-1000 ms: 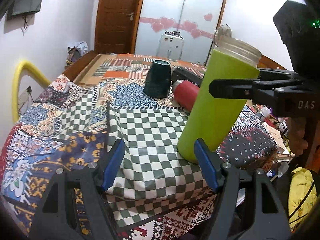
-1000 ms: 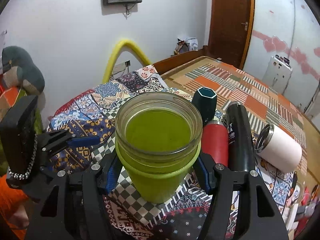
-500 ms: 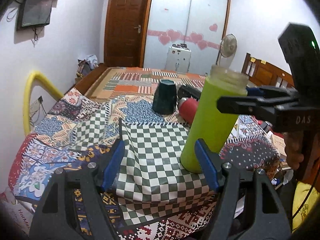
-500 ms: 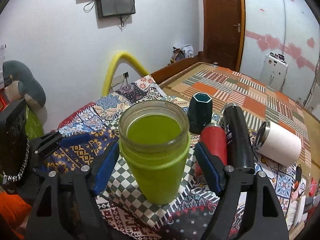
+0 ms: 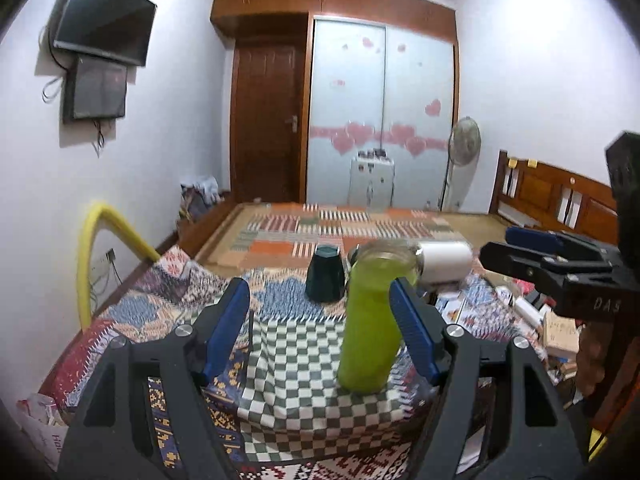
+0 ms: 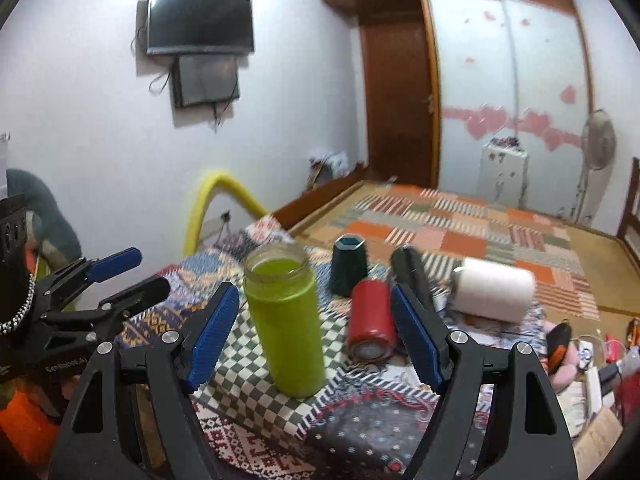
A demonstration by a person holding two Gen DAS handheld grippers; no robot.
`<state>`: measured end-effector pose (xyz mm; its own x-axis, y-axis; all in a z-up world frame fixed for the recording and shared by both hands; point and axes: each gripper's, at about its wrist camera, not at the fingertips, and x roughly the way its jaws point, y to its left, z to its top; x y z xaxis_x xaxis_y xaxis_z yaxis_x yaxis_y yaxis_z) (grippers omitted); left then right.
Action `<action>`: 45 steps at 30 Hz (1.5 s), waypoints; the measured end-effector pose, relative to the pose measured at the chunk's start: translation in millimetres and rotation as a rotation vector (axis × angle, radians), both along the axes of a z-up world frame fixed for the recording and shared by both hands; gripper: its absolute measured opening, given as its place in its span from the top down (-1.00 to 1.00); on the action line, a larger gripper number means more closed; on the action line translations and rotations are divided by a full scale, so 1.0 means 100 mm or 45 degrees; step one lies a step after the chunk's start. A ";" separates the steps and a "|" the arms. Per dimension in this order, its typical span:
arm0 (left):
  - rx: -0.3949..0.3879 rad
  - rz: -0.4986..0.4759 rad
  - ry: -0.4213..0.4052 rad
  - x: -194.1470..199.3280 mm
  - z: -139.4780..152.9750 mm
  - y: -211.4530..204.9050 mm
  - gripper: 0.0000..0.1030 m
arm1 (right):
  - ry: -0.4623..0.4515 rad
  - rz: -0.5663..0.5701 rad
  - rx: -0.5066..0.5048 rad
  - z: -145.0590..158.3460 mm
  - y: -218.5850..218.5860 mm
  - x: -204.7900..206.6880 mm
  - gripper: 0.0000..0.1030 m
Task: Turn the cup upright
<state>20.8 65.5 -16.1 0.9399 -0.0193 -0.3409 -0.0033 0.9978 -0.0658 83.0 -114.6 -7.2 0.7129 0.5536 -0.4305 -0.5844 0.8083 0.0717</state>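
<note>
White walls, wall TV (image 5: 105,20), wooden door (image 5: 267,120), wardrobe (image 5: 382,112)

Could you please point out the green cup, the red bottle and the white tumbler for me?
green cup (image 6: 286,332): right wrist view, middle of its upright green body.
red bottle (image 6: 370,314): right wrist view, side of the lying body.
white tumbler (image 6: 496,290): right wrist view, its white side wall.

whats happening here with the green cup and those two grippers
A person holds a hand-held gripper in each hand over a patchwork-covered surface. The green cup stands upright, mouth up, on the checkered cloth. Both the right hand-held gripper and the left hand-held gripper are open and clear of it. A dark green cup sits mouth-down behind; red, black and white bottles lie on their sides.
</note>
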 end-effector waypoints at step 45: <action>0.001 0.040 -0.267 -0.85 0.28 -0.33 -0.99 | -0.327 -0.284 0.178 0.12 -0.43 -1.02 -1.00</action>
<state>-63.9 32.3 12.2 0.9904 0.0112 -0.1378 -0.0206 0.9975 -0.0674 -18.9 -157.4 4.7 0.8976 0.4134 -0.1528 -0.4084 0.9105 0.0641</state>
